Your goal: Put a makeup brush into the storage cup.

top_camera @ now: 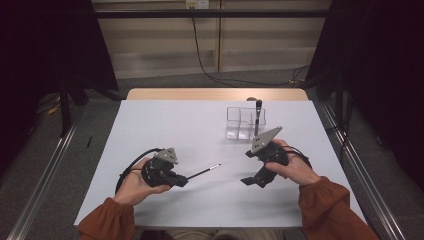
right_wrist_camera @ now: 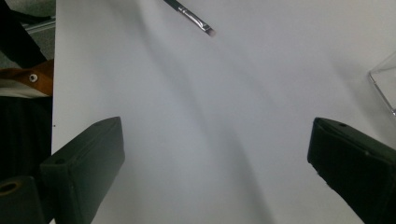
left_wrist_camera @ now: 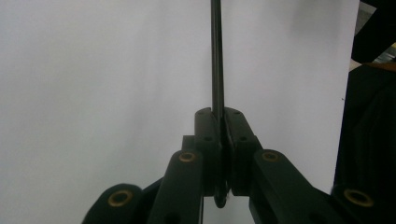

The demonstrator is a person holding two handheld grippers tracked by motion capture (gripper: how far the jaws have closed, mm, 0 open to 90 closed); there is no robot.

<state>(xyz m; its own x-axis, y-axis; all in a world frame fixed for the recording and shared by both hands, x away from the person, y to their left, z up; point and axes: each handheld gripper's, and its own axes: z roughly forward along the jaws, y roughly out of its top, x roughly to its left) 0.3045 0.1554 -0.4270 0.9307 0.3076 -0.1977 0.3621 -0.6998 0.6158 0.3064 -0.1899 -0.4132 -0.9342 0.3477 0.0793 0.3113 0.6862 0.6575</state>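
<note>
**Brush clamped left, right jaws wide and empty**

Left fingers (left_wrist_camera: 208,135) pressed shut on a thin black brush (top_camera: 202,173), gripped low on the handle with a short stub of handle poking out behind the pads. Right fingers (right_wrist_camera: 88,154) spread wide, nothing between them, bare table (right_wrist_camera: 210,140) below.

Left gripper (top_camera: 181,179) low over the near-left part of the table, brush sticking out to the right, roughly level, metal ferrule and tip free in the air toward the table's middle. Grip near the handle end probably chosen to leave the long front part clear, either for a handover or for dropping tip-first or handle-first into a slot. Same tip seen at the top of the right gripper view (right_wrist_camera: 196,19), so the right gripper (top_camera: 252,181) aimed loosely toward it, well apart yet. Wide jaws suggest readiness to take the shaft; a judgement only.

Organizer (top_camera: 246,123): clear plastic, several compartments, far right of centre, beyond the right hand. One dark-tipped brush (top_camera: 258,116) standing upright in a right-hand compartment, leaning a little. Other compartments apparently empty, though clear walls make that hard to confirm. Likely destination for the held brush.
</note>
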